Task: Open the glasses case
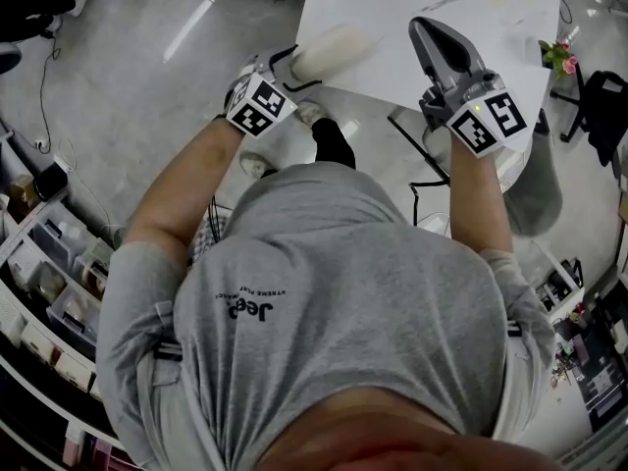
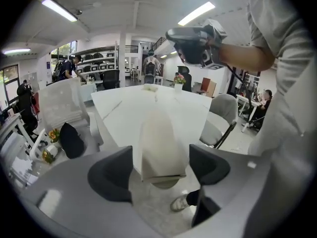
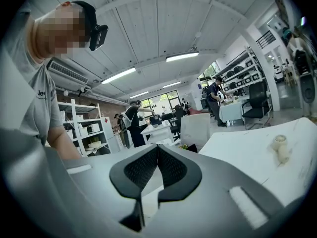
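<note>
A beige glasses case (image 1: 332, 49) lies shut at the near edge of the white table (image 1: 392, 8), its near end hanging a little over the edge. In the left gripper view the glasses case (image 2: 161, 148) lies lengthwise between the jaws of my left gripper (image 2: 161, 168), with a thin gap at each pad. In the head view my left gripper (image 1: 292, 70) sits at that near end. My right gripper (image 1: 424, 29) hovers above the table to the right, away from the case. It also shows in its own view, right gripper (image 3: 157, 150), pads meeting with nothing between them.
A small white object (image 3: 280, 148) rests far out on the table (image 3: 247, 152). A pot of flowers (image 1: 559, 55) and a grey chair (image 2: 220, 118) stand beyond the table's right side. Shelving with boxes (image 1: 49, 263) lines the left. The person's shoe (image 2: 179, 202) is below the table edge.
</note>
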### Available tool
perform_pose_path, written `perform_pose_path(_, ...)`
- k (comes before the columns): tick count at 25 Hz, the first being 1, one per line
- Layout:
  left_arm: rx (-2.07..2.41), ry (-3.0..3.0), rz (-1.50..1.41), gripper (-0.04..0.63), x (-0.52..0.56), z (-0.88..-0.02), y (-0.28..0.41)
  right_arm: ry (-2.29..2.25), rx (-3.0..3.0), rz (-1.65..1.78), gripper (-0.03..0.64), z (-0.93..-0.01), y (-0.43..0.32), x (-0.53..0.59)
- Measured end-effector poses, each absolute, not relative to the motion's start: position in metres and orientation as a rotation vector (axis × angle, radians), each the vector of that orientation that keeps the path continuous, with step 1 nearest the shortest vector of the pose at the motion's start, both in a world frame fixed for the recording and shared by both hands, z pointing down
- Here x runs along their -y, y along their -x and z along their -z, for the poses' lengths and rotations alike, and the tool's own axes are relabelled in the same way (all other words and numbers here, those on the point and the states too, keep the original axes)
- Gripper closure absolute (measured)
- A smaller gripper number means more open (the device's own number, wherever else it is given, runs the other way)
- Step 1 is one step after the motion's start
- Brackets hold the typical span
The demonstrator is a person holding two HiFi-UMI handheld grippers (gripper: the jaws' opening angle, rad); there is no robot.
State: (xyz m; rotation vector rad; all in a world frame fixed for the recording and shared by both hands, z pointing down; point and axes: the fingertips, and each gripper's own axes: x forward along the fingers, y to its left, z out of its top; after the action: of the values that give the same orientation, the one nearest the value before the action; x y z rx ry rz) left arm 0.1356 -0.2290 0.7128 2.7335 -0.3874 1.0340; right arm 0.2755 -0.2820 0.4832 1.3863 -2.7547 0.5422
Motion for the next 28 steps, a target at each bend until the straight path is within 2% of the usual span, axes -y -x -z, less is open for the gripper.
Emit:
perform_pose_path(7, 0.377, -2.753, -1.094, 0.276, 0.227, -0.721, -0.139, -1.380, 2.761, -0.554, 0.612, -0.488, -0.275, 0.279)
perform_pose_path(28, 0.327, -2.579, -0.907, 0.289, 0.230, -0.715, -0.143, -1.365, 2.777, -0.575, 0.612, -0.490, -0.264, 0.281)
